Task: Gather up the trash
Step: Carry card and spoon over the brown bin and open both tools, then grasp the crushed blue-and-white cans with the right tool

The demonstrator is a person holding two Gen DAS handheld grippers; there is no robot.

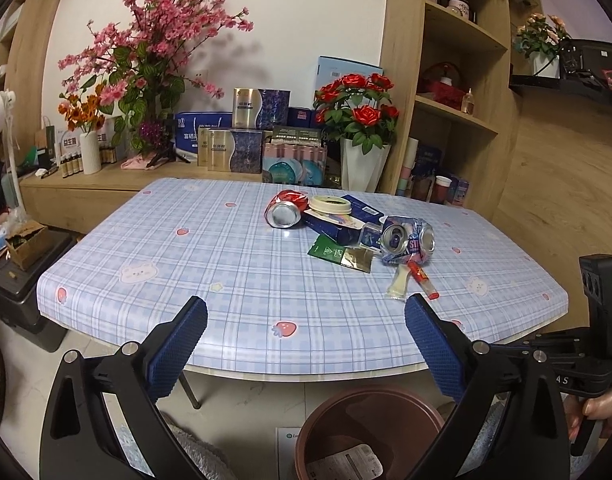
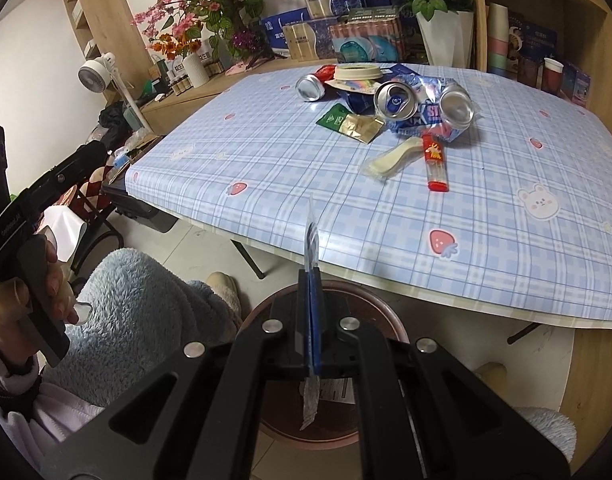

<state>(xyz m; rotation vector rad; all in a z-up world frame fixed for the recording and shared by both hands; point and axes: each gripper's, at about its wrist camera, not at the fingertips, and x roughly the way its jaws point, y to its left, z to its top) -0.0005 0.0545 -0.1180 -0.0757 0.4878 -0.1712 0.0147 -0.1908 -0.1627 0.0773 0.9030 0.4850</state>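
Observation:
Trash lies on the plaid table: a crushed red can, a crushed blue can, a green and gold sachet, a red tube and a pale wrapper. My left gripper is open and empty above the table's near edge. My right gripper is shut on a thin clear plastic wrapper, held edge-on above the brown bin. The bin also shows under the left gripper, with a paper label inside.
A cream lid and a dark blue box lie among the trash. Flower vases and boxes line the shelf behind the table. The person's fleece-clad legs are left of the bin.

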